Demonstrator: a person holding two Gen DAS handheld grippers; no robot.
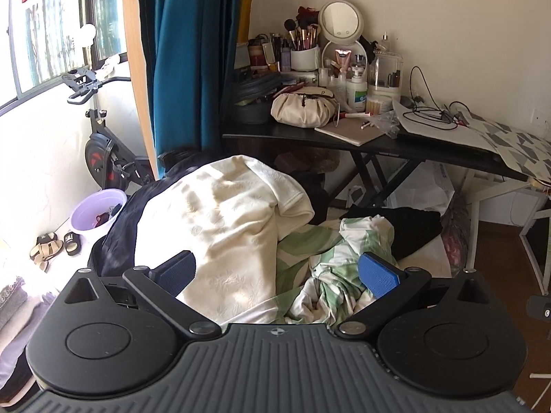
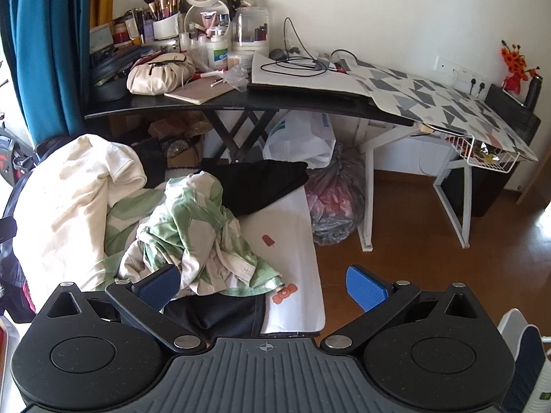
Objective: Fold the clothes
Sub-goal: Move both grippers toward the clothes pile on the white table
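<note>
Both your left gripper (image 1: 277, 272) and right gripper (image 2: 263, 287) stood apart, empty; the crumpled green-and-white cotton shirt (image 2: 193, 220) looked soft and limp, best pinched at its hem.

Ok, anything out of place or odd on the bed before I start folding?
Nothing damaged or spilled. The clothes are simply unfolded: a cream garment heaped at left, a green-and-white garment crumpled in the middle, a black garment hanging off the far edge. Both grippers are open and empty.

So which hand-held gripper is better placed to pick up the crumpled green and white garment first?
Probably the right hand-held gripper: open, with the crumpled green and white garment just ahead of its fingers. The left hand-held gripper, also open, mostly faces the cream textured blanket.
</note>
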